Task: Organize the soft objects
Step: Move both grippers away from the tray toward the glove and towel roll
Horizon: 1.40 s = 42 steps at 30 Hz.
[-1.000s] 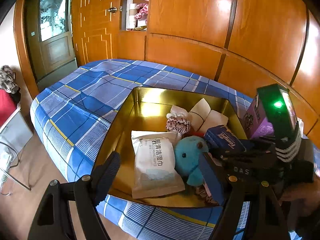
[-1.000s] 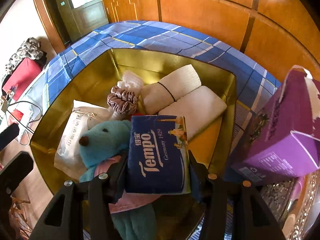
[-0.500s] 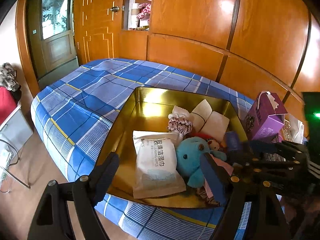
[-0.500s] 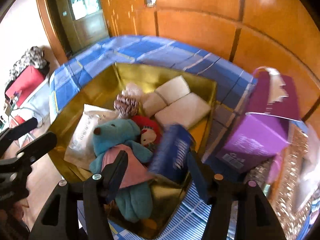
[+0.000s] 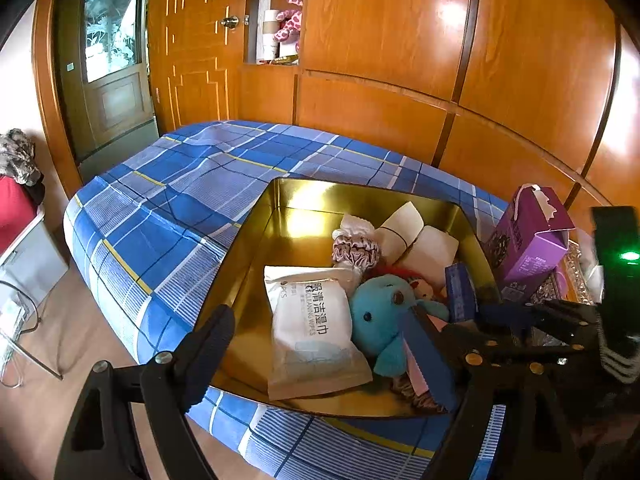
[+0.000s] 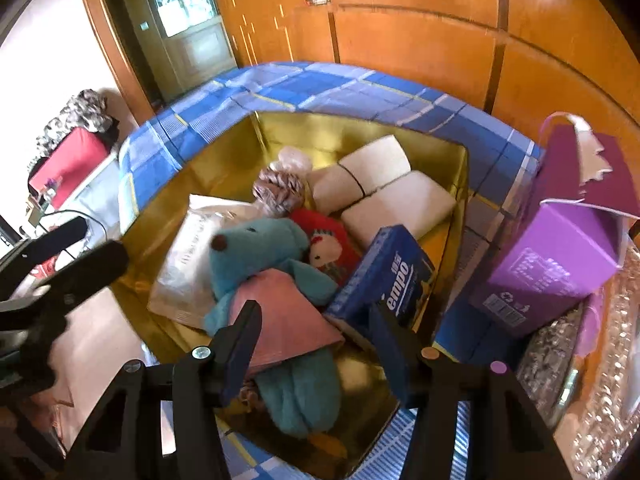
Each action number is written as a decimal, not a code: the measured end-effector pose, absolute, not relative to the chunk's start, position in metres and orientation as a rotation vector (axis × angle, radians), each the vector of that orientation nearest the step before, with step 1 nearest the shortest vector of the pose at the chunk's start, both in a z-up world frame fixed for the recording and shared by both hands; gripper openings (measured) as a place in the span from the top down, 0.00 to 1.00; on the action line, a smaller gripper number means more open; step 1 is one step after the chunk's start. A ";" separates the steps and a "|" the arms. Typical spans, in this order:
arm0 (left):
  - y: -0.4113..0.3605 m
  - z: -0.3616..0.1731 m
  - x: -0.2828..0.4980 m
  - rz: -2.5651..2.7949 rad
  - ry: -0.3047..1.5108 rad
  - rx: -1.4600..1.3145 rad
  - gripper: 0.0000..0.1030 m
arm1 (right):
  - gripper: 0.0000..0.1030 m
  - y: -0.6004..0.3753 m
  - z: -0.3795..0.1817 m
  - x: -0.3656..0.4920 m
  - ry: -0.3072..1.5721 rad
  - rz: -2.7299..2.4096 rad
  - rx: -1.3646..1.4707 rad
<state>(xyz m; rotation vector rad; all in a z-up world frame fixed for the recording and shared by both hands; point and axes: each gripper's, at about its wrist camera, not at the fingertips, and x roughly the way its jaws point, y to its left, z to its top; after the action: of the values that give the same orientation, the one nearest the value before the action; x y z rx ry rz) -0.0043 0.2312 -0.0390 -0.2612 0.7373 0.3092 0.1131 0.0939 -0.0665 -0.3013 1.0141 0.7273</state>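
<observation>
On the plaid bed [image 5: 168, 208], a gold tray [image 5: 280, 216] is seen holding the soft items. From left to right in it lie a wipes pack [image 5: 316, 320], a teal plush [image 6: 256, 256] with a pink cloth [image 6: 284, 316] over its body, a red doll [image 6: 328, 248], a scrunchie [image 6: 280, 192] behind, two white rolls [image 6: 376, 188], and a tissue pack [image 6: 384, 276] leaning on edge against the right wall. A purple box [image 6: 560, 256] stands outside the tray, just beside that wall.

The left gripper [image 5: 320, 344] is held wide apart over the near rim, nothing between its fingers. The right gripper [image 6: 316, 344] hangs above the near right corner; its jaws are closing, with nothing pressed between them, the tissue pack standing free just ahead.

The step is judged to be settling the tissue pack. It is best laid flat in the bare corner beside the rolls, pushed low on its face so it does not tip onto the plush.

The tray's near right corner is covered by the right gripper. The plush's legs and a patterned cloth beneath them are partly hidden. The shiny clutter right of the box cannot be identified.
</observation>
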 end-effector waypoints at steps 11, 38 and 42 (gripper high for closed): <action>0.212 -0.021 -0.008 0.264 0.697 -0.229 0.16 | 0.45 0.046 -0.024 0.073 0.869 0.669 -0.268; 0.051 0.060 0.008 -0.157 0.582 0.052 0.16 | 0.45 -0.270 0.008 0.037 0.808 0.004 0.096; 0.006 0.073 0.019 -0.285 0.582 0.088 0.16 | 0.45 -0.313 -0.004 0.024 0.839 -0.110 0.144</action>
<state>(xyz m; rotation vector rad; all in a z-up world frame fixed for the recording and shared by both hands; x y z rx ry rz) 0.0194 0.0057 0.0727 0.0876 0.5820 -0.2847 0.0243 -0.3131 -0.0036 0.1437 0.8388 -0.1102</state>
